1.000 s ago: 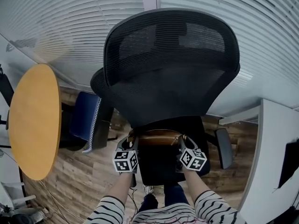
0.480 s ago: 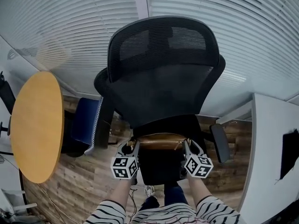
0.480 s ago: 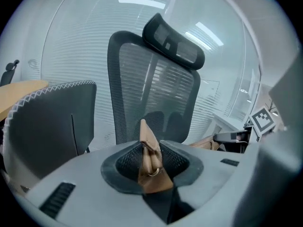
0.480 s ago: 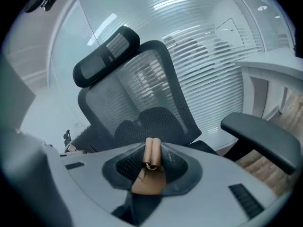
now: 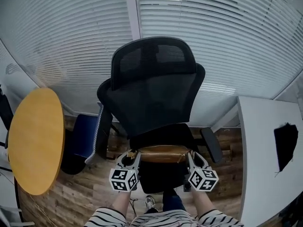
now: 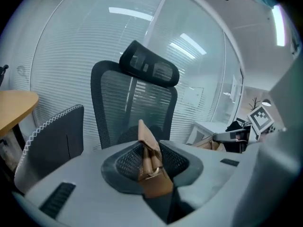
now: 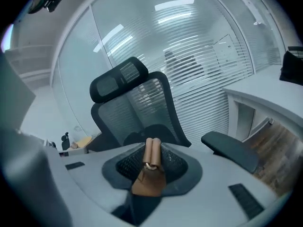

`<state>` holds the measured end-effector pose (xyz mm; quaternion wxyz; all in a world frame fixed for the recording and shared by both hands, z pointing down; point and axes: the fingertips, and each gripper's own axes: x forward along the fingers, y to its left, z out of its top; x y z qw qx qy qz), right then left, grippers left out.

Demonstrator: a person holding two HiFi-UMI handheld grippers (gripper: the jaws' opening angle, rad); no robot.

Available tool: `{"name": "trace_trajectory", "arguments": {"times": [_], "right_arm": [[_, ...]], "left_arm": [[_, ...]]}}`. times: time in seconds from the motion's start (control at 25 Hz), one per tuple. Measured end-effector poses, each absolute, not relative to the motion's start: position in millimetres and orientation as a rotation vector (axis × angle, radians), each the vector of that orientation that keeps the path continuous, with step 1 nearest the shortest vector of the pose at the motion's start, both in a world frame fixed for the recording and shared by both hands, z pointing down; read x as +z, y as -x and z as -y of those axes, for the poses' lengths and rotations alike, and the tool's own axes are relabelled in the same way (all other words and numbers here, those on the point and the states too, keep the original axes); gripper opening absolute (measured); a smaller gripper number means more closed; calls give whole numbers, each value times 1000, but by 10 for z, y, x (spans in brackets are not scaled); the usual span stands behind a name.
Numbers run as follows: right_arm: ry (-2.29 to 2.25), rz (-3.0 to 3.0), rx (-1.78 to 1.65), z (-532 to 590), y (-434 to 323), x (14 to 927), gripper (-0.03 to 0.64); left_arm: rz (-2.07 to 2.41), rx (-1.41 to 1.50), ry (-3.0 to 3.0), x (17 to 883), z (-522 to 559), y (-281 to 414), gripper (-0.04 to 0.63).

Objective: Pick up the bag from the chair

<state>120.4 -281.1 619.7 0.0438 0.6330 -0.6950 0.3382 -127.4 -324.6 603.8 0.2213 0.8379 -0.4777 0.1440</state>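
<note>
A tan leather bag (image 5: pixel 163 153) hangs stretched between my two grippers, lifted just above the seat of the black mesh office chair (image 5: pixel 154 86). My left gripper (image 5: pixel 132 159) is shut on the bag's left end, where a tan strap (image 6: pixel 150 162) with a metal ring sits pinched between the jaws. At the bag's right end my right gripper (image 5: pixel 191 160) is shut on a rolled tan handle (image 7: pixel 150 167). The chair's backrest (image 6: pixel 135 103) stands behind the bag in both gripper views.
A round wooden table (image 5: pixel 35 138) stands at the left, with a blue chair (image 5: pixel 87 134) beside it. A white desk (image 5: pixel 270 160) with a black object (image 5: pixel 286 143) is at the right. Window blinds (image 5: pixel 189 27) run behind the chair. The chair's right armrest (image 7: pixel 232 150) juts out nearby.
Both grippers and the bag have drawn back and up from the chair, which now looks smaller and farther. The grip on the bag is unchanged.
</note>
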Motion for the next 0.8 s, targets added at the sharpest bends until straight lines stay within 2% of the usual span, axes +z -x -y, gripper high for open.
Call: {"name": "trace_trajectory", "arguments": {"times": [0.8], "right_arm": [[-2179,2100,827,1771,-1302,5102,110]], "left_arm": [[1204,251,-2559,4995,2555,1096,120]]}}
